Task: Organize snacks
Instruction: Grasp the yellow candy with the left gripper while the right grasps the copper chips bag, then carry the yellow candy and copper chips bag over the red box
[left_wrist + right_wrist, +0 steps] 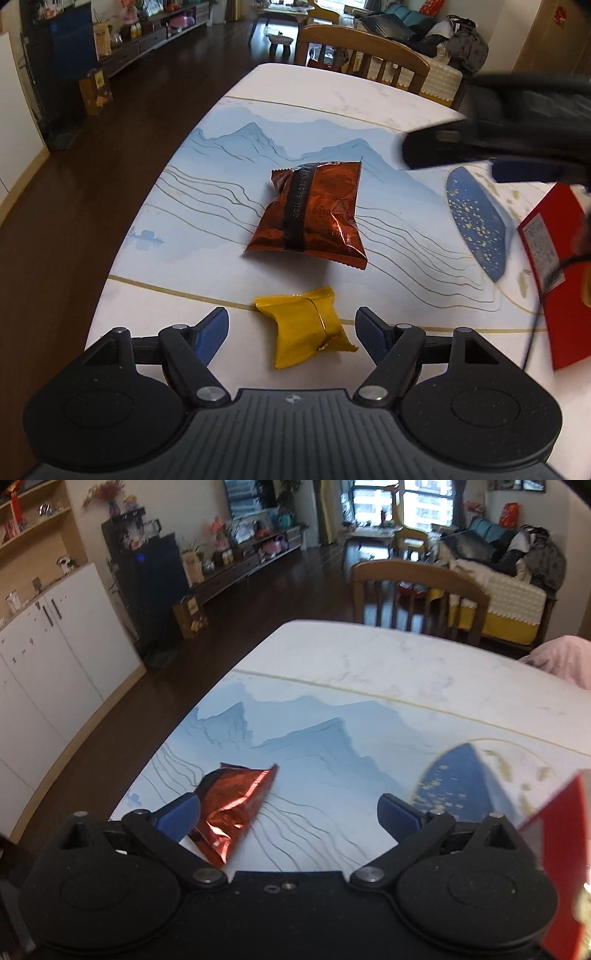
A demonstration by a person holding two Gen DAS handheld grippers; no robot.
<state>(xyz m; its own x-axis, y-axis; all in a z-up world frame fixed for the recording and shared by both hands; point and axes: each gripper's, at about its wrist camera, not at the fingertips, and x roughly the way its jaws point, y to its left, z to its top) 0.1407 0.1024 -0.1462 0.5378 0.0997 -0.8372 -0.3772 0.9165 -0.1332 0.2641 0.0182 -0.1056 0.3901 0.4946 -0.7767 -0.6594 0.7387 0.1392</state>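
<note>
A small yellow snack packet (306,326) lies on the table near its front edge, between the wide-apart blue pads of my left gripper (291,332), which is open and not pressing on it. Farther back lies a shiny red-brown snack bag (314,210) with a black stripe. In the right wrist view that red-brown bag (232,808) sits just past the left finger of my right gripper (288,814), which is open and holds nothing. The right gripper's black body (498,136) shows blurred at the upper right of the left wrist view.
A red box (554,266) stands at the table's right, seen again as the red box (554,849). The table (332,107) has a blue mountain print. A wooden chair (362,51) stands at its far end. Dark floor lies to the left.
</note>
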